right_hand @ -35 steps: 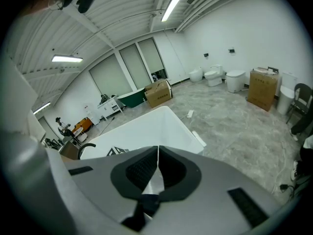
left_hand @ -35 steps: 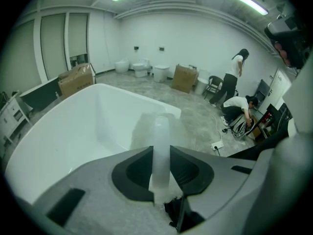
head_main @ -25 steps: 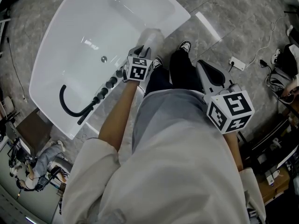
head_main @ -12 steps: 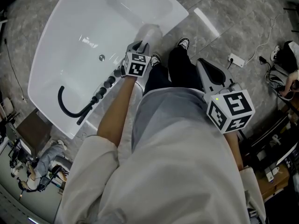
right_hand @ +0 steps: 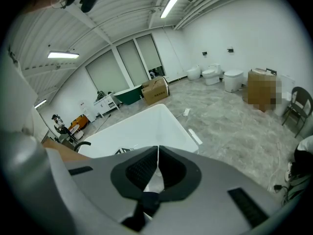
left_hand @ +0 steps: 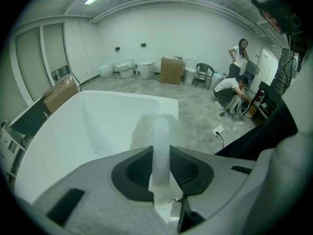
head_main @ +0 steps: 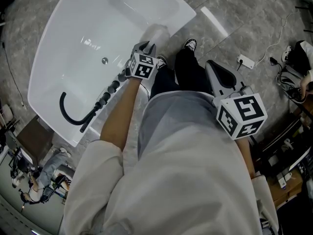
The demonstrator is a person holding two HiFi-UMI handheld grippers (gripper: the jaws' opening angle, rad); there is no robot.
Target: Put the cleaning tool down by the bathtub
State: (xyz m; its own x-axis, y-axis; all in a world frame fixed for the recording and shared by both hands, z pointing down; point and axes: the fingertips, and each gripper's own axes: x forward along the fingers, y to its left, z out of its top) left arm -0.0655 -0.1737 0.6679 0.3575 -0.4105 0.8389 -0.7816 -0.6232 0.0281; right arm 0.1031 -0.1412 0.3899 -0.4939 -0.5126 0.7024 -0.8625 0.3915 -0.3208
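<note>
The cleaning tool (head_main: 155, 35) is a pale translucent piece with an upright handle (left_hand: 161, 146). My left gripper (head_main: 145, 47) is shut on that handle and holds it over the near rim of the white bathtub (head_main: 58, 43), on the side towards the floor. In the left gripper view the handle stands between the dark pads (left_hand: 131, 173) of the left gripper (left_hand: 161, 153), with the tub (left_hand: 98, 126) behind it. My right gripper (head_main: 215, 75) hangs beside the person's leg, away from the tub. Its jaws meet with nothing between them in the right gripper view (right_hand: 157, 153).
A black curved spout (head_main: 73, 112) and several black knobs (head_main: 110, 92) sit on the tub's near rim. The person's shoes (head_main: 190, 45) stand on the grey floor by the tub. A power strip (head_main: 245, 62) and cables lie to the right. People (left_hand: 237, 84) and a cardboard box (left_hand: 171, 71) are farther off.
My left gripper with the tool has sunk a little towards the tub rim and rolled slightly. The right gripper has stayed where it was.
</note>
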